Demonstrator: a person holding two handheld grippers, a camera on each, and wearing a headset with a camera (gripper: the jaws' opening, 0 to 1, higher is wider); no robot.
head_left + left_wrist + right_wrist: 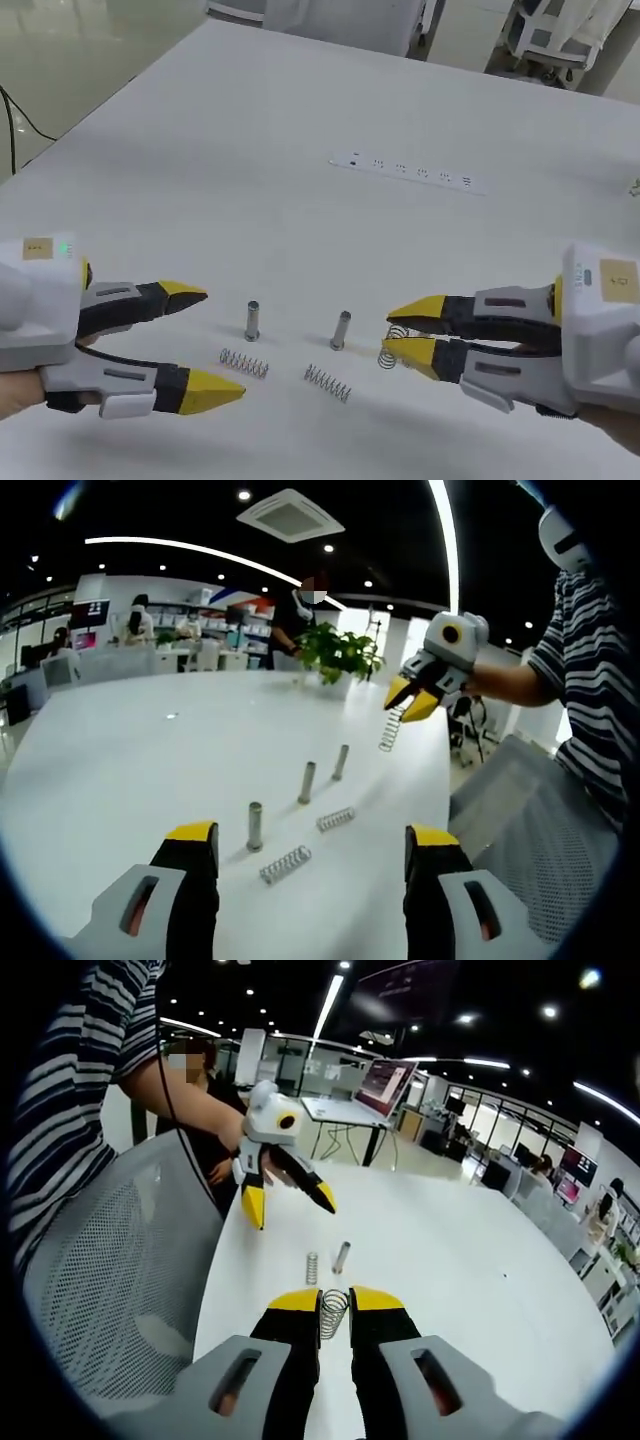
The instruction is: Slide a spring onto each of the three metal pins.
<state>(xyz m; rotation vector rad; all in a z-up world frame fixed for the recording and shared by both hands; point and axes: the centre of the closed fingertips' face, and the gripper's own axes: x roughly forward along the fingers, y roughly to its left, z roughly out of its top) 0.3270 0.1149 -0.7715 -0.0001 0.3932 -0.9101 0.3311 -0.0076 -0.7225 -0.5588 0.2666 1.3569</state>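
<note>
Yellow-tipped right tool [388, 334] pinches a spring [333, 1318]; left tool [224, 343] gapes wide; two loose springs [244, 364] lie beside upright pins [252, 320].

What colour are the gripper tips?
Yellow, on both the left gripper and the right gripper; clearest in the head view.

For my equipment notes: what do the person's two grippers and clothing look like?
Both the left gripper and right gripper have two tapering black jaws with yellow tips and grey inserts, on a white boxy body with a small tan label; the left also shows a green light. The person wears a striped short sleeve.
</note>
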